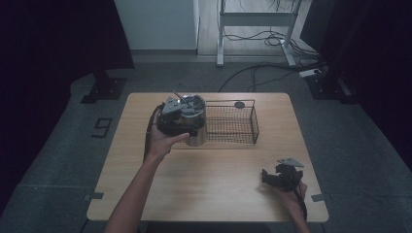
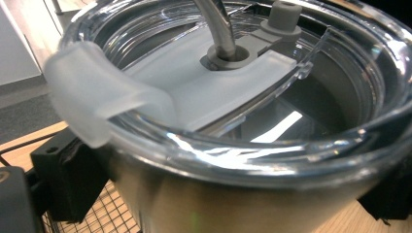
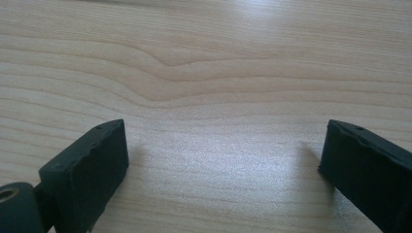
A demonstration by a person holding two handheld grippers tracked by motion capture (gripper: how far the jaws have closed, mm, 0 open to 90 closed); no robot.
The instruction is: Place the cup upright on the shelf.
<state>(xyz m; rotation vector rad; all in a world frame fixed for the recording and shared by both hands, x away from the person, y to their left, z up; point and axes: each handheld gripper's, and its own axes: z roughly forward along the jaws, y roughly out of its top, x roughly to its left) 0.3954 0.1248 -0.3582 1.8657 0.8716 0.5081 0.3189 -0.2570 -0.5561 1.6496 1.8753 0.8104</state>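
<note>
While the left gripper (image 1: 187, 127) clamps the steel tumbler (image 1: 195, 127) just below its rim, one black jaw on either side of the wall, the cup stands at the left end of the wire basket (image 1: 232, 124), upper centre of the high view. Whether it rests inside the basket, on the table (image 1: 214, 189), or hangs just above cannot be told. Seen in the left gripper view, the clear lid (image 2: 243, 121) sits seated on the tumbler, its frosted tab (image 2: 92, 104) at the left and a metal straw (image 2: 219, 26) rising through the grey grommet. At lower right of the high view, the right gripper (image 1: 278, 177) rests on the table with jaws spread wide and empty over bare wood. Judged from this, the grasp is secured; settling or releasing the cup remains.
</note>
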